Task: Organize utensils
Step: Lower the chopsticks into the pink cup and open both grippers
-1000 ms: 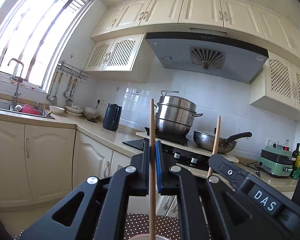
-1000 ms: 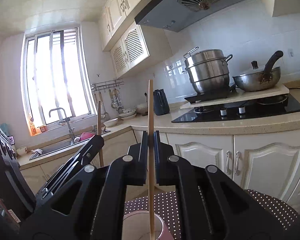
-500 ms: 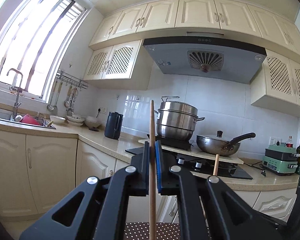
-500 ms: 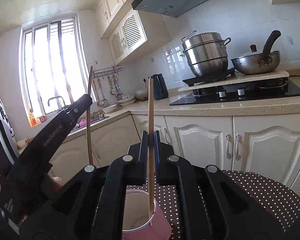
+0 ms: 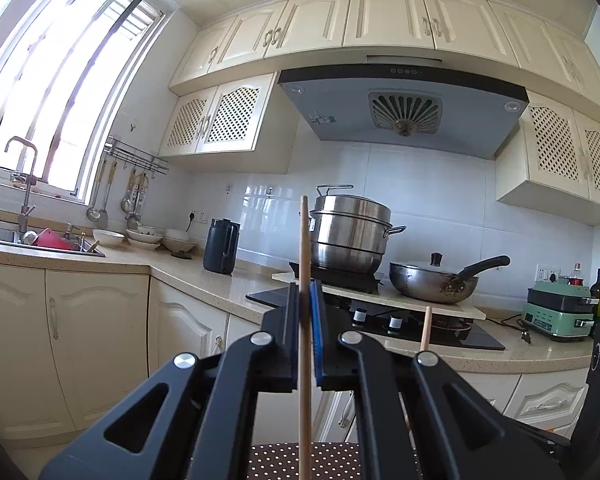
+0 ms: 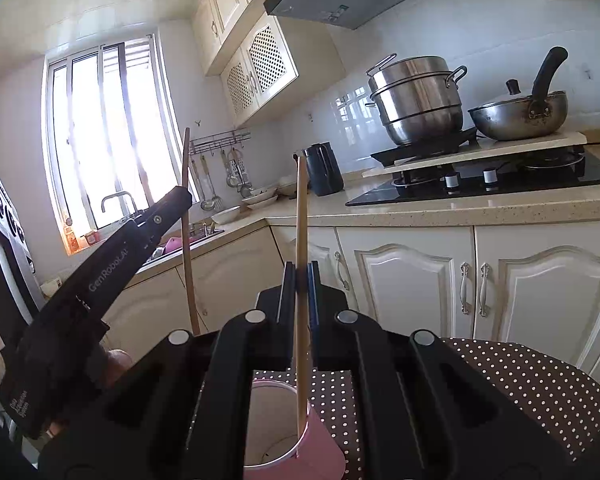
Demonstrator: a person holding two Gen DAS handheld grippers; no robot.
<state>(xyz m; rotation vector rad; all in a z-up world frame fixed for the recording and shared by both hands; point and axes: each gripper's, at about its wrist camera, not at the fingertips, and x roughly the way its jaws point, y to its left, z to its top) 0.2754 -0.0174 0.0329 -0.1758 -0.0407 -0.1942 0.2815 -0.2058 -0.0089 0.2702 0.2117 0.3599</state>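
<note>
Right gripper (image 6: 299, 276): fingers pinch a chopstick (image 6: 300, 300), which stands upright between the pads.
Right stick, lower end: below the fingers, inside the pink cup (image 6: 296, 440), close to the cup's right wall.
Cup: directly under the right fingers, standing on a dotted cloth (image 6: 520, 376).
Left gripper (image 5: 306, 312): fingers pressed onto a second chopstick (image 5: 305, 264), also upright; its top rises well above the fingertips.
Left stick, lower end: runs down past the fingers toward the dotted cloth and leaves the left view; the cup does not show there, so I cannot tell how near it is.
Left gripper in the right view (image 6: 160, 212): to the left of the right fingers and higher, its stick apart from the cup.
Beyond the fingers: counter, kettle (image 5: 221, 246), steamer pot (image 5: 350, 232) and pan (image 5: 432, 282) on the stove, far from both grippers.
Step, as I judge it: right stick about ready to be let go; left one not yet over the cup.
Risk: the stick sits by the rim, so dropping it at a lean could tip the light cup.
Risk: the left stick brought in low could knock the rim or the standing stick.
Risk: the two grippers are close and could bump.
</note>
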